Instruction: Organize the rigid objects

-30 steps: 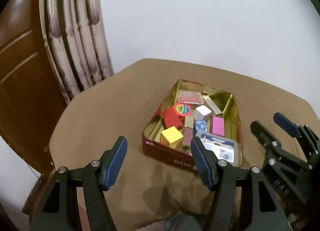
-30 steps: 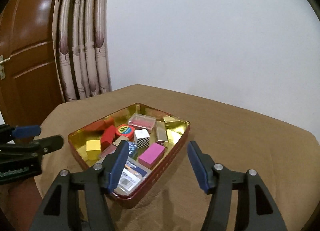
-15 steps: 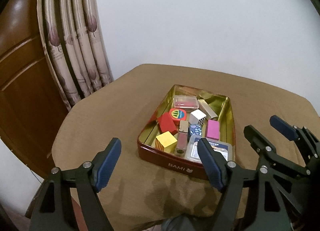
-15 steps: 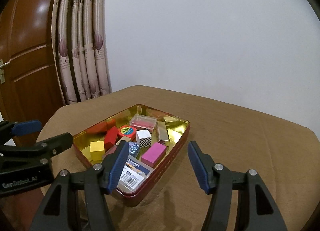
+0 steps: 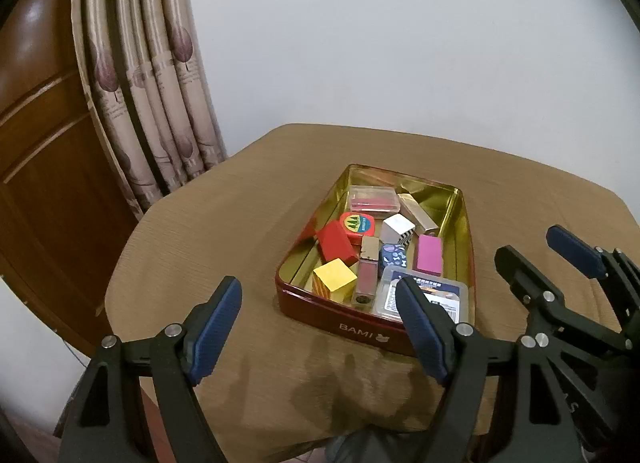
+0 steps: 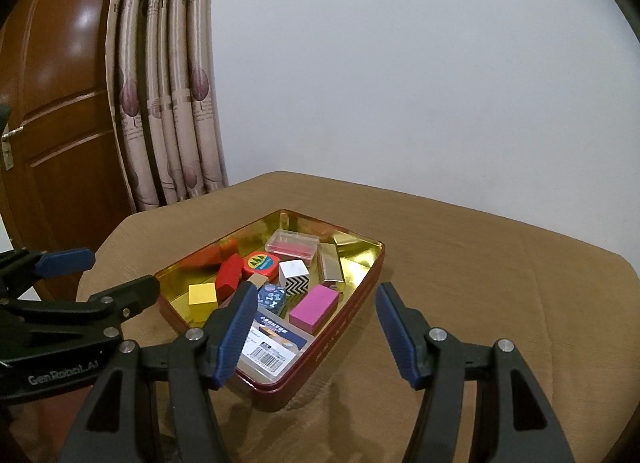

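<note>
A red tin with a gold inside (image 5: 362, 329) (image 6: 360, 291) sits on the brown table. It holds several small objects: a yellow cube (image 5: 335, 281) (image 6: 202, 295), a red block (image 5: 335, 241) (image 6: 229, 274), a pink block (image 5: 429, 255) (image 6: 313, 304), a clear labelled case (image 5: 426, 295) (image 6: 272, 343), a clear box with pink contents (image 5: 374, 199) (image 6: 292, 243). My left gripper (image 5: 320, 311) is open and empty, held back from the tin's near edge. My right gripper (image 6: 314, 313) is open and empty over the tin's near right corner; it also shows in the left wrist view (image 5: 540, 251).
The brown table (image 5: 224, 231) (image 6: 480, 263) ends close to the left and near sides. A patterned curtain (image 5: 152, 83) and a wooden door (image 6: 56, 103) stand behind on the left. A white wall is behind.
Both grippers have drawn back and risen a little from the tin, so it looks smaller and farther. The objects in the tin have not moved.
</note>
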